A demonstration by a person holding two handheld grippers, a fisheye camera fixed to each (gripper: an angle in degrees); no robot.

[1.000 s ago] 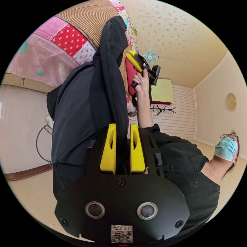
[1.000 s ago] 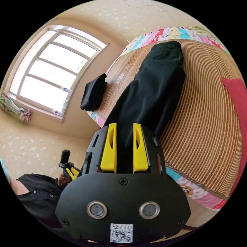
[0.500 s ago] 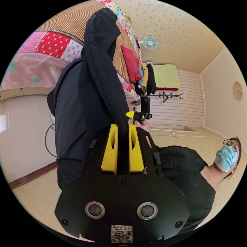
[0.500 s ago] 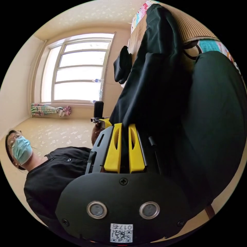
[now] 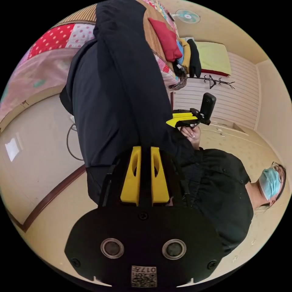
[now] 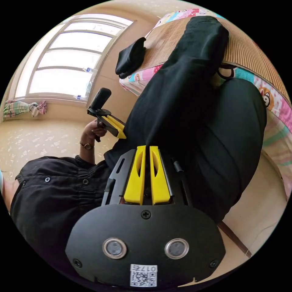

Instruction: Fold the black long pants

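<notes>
- I am holding the left tool [image 5: 144, 149] with its yellow jaws pressed together on a band of the black long pants [image 5: 115, 91] — the cloth is running up from between them, so the grip is carrying the garment's weight.
- I am doing the same with the right tool [image 6: 146, 148]: its jaws are nearly closed, with a thin edge of the pants [image 6: 194, 106] pinched in the slot. Holding two spots at once is, I judge, what is keeping the cloth spread rather than bunched.
- In the left gripper view, the right tool [image 5: 175, 121] is showing just beside the cloth with a hand [image 5: 190, 133] wrapped on its grip; in the right gripper view the left tool [image 6: 120, 130] is showing the same way, held by the other hand [image 6: 92, 132].
- The pants are hanging in the air between me and the bed [image 6: 258, 54] — the near end is in the tools, a wide part is drooping beside the mattress, and the far end is resting on the striped mat [image 5: 150, 27]. I take it the lift is there to let the legs straighten before a fold; no fold is made yet.
- Farther off on the bed, a small dark bundle [image 6: 130, 57] is sitting at one corner, well apart from the pants, and a red cushion [image 5: 164, 38] is lying near the other end.
- Beyond that a window [image 6: 67, 64] is lighting the room, and a fan [image 5: 187, 15] is standing by the far wall.
</notes>
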